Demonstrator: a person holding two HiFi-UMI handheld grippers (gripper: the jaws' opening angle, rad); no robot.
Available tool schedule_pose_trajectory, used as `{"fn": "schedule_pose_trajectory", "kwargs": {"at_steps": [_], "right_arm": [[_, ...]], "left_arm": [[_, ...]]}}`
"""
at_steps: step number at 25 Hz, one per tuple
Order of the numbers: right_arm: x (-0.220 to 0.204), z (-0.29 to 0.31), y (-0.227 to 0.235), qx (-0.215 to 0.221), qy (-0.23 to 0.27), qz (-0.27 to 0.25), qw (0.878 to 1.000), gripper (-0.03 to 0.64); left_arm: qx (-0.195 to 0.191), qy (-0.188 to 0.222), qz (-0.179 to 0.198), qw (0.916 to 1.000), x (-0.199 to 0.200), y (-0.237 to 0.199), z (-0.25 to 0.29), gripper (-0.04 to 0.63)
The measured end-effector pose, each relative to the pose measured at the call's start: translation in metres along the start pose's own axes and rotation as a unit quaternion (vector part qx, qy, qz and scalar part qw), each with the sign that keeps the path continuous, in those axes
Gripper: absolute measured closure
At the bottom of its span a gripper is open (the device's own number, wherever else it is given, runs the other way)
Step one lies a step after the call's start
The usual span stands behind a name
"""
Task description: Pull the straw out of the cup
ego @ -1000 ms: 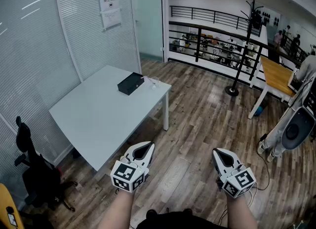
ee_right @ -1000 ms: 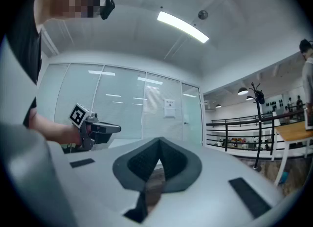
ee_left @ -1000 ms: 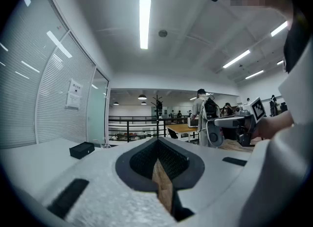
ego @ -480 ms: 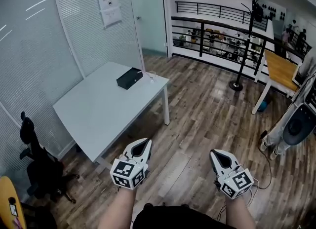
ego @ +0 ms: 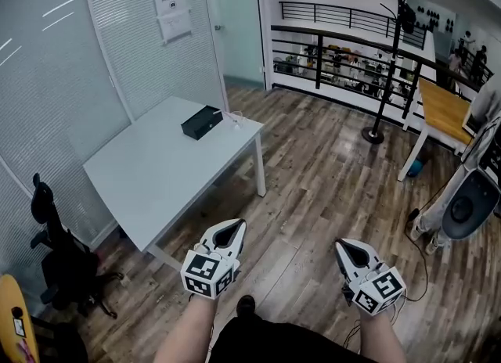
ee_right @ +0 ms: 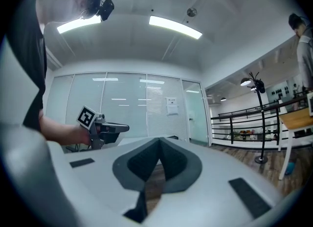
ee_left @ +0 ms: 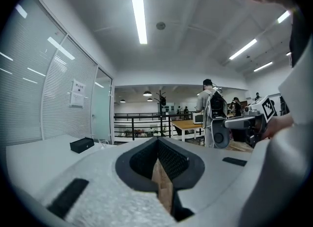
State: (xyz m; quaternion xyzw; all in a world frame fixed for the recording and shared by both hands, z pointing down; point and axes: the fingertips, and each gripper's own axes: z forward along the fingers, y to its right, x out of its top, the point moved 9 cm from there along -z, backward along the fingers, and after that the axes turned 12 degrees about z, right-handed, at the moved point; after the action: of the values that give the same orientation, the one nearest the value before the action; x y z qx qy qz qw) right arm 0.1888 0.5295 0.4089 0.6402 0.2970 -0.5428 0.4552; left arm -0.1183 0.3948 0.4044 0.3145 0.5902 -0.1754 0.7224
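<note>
Far left: black office chair (ego: 51, 248) against the blinds. Next to it a white table (ego: 149, 177), with a black box (ego: 201, 122) near its far corner. Just right of the box is a small clear shape that reads as the cup (ego: 236, 123). It's too small to make out the straw.

Both tongs are well apart from the cup, held low over the wood floor (ego: 313, 174) off the table's near end.
- **Left gripper** (ego: 229, 232): jaws closed tip to tip, nothing between them, touching nothing.
- **Right gripper** (ego: 352, 253): same, jaws together and empty, only floor showing through the slot behind the tips.

Both point roughly level into the room.

Further right: coat stand (ego: 388, 64), wooden desk (ego: 442, 115), and a white machine (ego: 470, 197) at the right edge.
</note>
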Motion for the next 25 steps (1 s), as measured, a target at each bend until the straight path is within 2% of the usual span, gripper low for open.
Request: {"fn": "schedule_pose_trajectory", "kwargs": {"at_steps": [3, 7, 12, 18, 25], "right_arm": [[0.0, 0.009, 0.005, 0.002, -0.006, 0.002, 1.0, 0.612], [0.001, 0.029, 0.016, -0.004, -0.016, 0.006, 1.0, 0.612], [-0.002, 0.07, 0.045, -0.023, -0.036, 0.011, 0.999, 0.612], [0.004, 0.155, 0.083, -0.039, -0.047, 0.028, 0.998, 0.611], [0.001, 0.27, 0.105, -0.014, -0.079, 0.037, 0.996, 0.611]], "left_arm": [[0.004, 0.017, -0.004, 0.9999, 0.004, -0.008, 0.009, 0.583], [-0.009, 0.027, -0.006, 0.9996, 0.001, -0.023, 0.033, 0.503], [-0.023, 0.044, -0.002, 0.9988, -0.01, -0.056, 0.078, 0.485], [-0.034, 0.035, -0.016, 0.9987, -0.031, -0.125, 0.142, 0.385], [-0.027, 0.029, -0.033, 0.9987, -0.053, -0.213, 0.202, 0.373]]}}
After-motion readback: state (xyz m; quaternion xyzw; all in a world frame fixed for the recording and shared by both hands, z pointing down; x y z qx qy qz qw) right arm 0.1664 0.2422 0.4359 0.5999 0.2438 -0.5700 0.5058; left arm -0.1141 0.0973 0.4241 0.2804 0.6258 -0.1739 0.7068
